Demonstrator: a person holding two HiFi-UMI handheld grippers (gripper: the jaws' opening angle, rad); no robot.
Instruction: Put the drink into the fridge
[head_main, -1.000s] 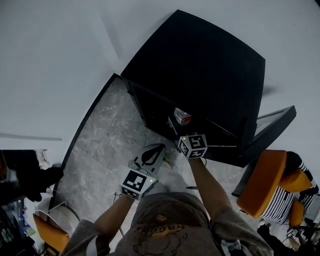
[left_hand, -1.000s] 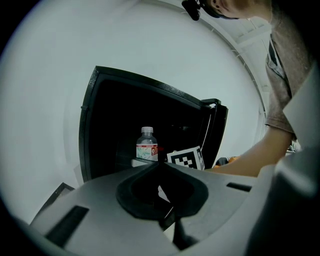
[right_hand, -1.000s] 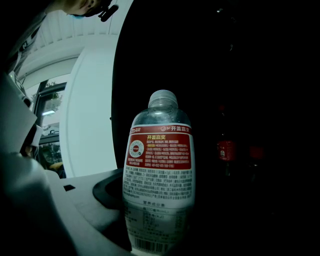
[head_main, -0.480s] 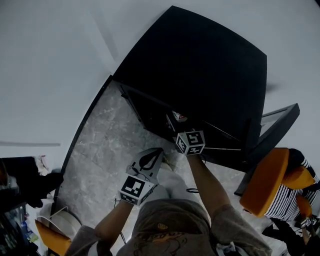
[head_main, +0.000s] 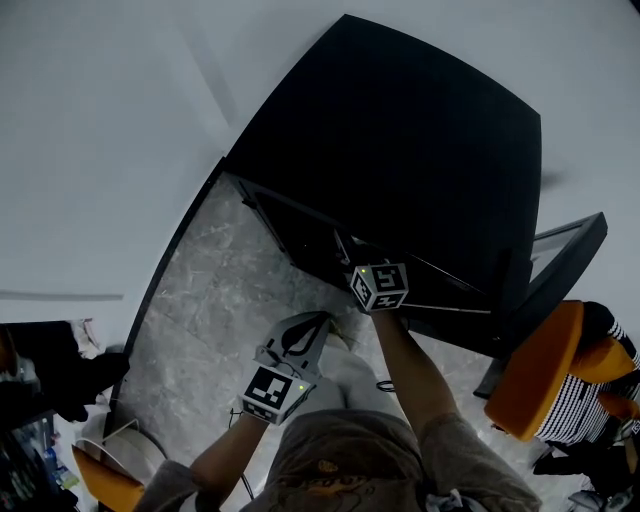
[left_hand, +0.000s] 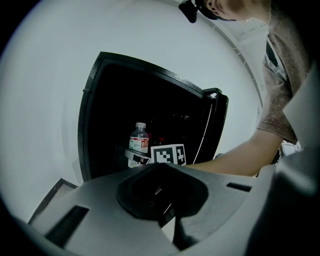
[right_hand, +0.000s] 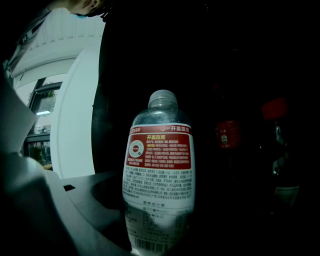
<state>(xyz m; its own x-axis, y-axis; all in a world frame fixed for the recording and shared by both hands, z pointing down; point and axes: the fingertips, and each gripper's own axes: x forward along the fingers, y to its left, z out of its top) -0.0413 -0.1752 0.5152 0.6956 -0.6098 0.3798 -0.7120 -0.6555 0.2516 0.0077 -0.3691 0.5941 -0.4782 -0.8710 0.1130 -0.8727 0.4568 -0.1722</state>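
Note:
The drink (right_hand: 158, 175) is a clear bottle with a red and white label and a pale cap. My right gripper (right_hand: 155, 220) is shut on it and holds it upright inside the dark black fridge (head_main: 420, 150). In the left gripper view the bottle (left_hand: 139, 142) stands just within the fridge opening (left_hand: 110, 100), above the right gripper's marker cube (left_hand: 168, 154). In the head view my right gripper (head_main: 378, 286) reaches into the opening. My left gripper (head_main: 308, 328) hangs outside the fridge, below and left, shut and holding nothing.
Dark bottles with red labels (right_hand: 229, 135) and a red cap (right_hand: 274, 107) stand deeper in the fridge, right of the drink. The fridge door (head_main: 560, 260) stands open at the right. An orange chair (head_main: 535, 375) and a seated person (head_main: 590, 400) are beyond it. Marble floor (head_main: 220, 300) lies left.
My right gripper has carried the bottle further into the fridge, so the head view hardly shows it now. The left gripper has dropped back slightly.

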